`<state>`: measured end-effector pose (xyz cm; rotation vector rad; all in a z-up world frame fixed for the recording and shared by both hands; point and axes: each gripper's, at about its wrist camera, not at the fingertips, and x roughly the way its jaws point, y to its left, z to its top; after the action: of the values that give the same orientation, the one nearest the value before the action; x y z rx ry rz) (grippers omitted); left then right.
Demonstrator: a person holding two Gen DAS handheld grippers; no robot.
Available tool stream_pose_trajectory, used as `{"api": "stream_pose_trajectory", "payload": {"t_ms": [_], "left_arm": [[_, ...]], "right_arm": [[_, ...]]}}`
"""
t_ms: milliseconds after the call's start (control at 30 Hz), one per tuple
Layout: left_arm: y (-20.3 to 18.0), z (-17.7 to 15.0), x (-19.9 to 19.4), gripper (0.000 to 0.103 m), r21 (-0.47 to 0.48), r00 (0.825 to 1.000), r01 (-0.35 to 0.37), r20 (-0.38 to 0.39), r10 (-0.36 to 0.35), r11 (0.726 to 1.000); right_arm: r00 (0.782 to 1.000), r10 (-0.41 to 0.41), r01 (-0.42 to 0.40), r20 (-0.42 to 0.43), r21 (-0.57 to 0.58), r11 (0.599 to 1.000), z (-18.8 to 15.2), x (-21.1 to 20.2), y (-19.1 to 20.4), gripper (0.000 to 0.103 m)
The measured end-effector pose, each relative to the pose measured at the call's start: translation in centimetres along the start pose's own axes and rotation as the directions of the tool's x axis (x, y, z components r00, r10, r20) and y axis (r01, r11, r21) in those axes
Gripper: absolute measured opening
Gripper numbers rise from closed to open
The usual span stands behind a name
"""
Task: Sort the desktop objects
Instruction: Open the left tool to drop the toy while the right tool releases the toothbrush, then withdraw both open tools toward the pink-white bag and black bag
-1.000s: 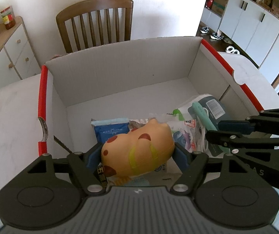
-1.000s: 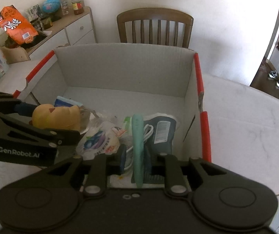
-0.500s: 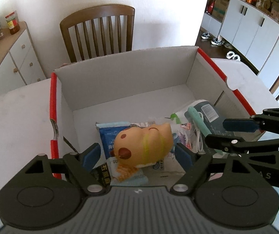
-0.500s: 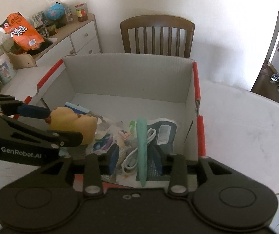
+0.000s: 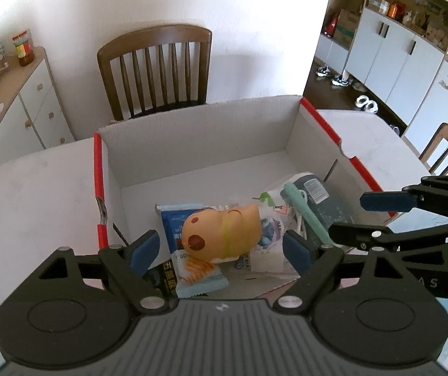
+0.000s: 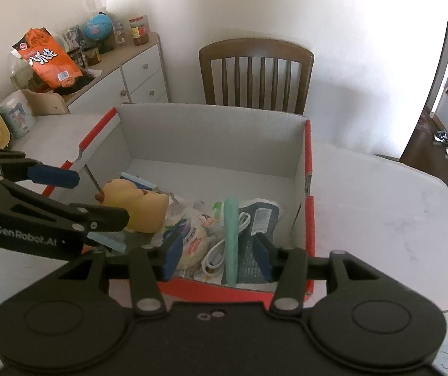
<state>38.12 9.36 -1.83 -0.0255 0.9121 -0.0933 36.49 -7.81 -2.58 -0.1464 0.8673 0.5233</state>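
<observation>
A white cardboard box [image 5: 321, 122] with red edges stands on the table. An orange plush toy [image 5: 220, 232] lies inside it on several packets. My left gripper [image 5: 220, 250] hovers above the toy with its jaws opening, and the pads stand clear of it on both sides. In the right wrist view a pale green stick [image 6: 230, 238] lies in the box [image 6: 307, 169] beside a white cable [image 6: 217, 253] and a dark grey pouch [image 6: 255, 225]. My right gripper [image 6: 217, 258] is over the stick, jaws opening, pads off it. Each gripper shows in the other's view: the right gripper [image 5: 364, 217], the left gripper [image 6: 83, 197].
A wooden chair [image 5: 155, 69] stands behind the box. A white sideboard [image 6: 130, 78] on the left carries jars, a globe and an orange bag [image 6: 47, 58]. White tabletop [image 6: 380, 206] spreads on both sides of the box. Cupboards [image 5: 396, 47] line the far right.
The left jaws let go of the orange toy, which now lies in the box. The right jaws spread off the green stick. Both grippers rose and drew back from the box.
</observation>
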Motion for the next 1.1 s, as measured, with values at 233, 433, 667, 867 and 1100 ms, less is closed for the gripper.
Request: {"api": "stream_pose_trajectory", "payload": {"t_ms": [233,433,667,867,1100], "left_arm": [[-0.1,-0.4,-1.6,0.086,0.007,1.000,0.008,0.025,-0.009,1.000],[-0.1,-0.7,-2.9,0.090,0.006,0.999,0.018,0.044,-0.018,1.000],[-0.4,-1.4,-4.4,0.098,0.020,0.998,0.033,0.061,-0.034,0.999],[-0.4,-2.1,-5.5,0.101,0.024,0.996,0.047,0.071,-0.049,0.999],[-0.5,-2.8,-6.5,0.103,0.030,0.994,0.065,0.086,-0.068,0.997]], "right_arm": [[1.000,0.015,-0.015,0.023,-0.016,1.000,-0.3,-1.9,0.4,0.066],[0.999,0.017,-0.016,0.044,-0.026,1.000,-0.5,-3.3,0.9,0.073],[0.998,0.017,-0.015,0.058,-0.045,0.999,-1.2,-4.7,1.9,0.080],[0.997,0.011,-0.007,0.076,-0.047,0.999,-2.0,-5.9,2.5,0.082],[0.997,0.002,0.001,0.083,-0.036,0.999,-3.1,-7.1,3.2,0.085]]}}
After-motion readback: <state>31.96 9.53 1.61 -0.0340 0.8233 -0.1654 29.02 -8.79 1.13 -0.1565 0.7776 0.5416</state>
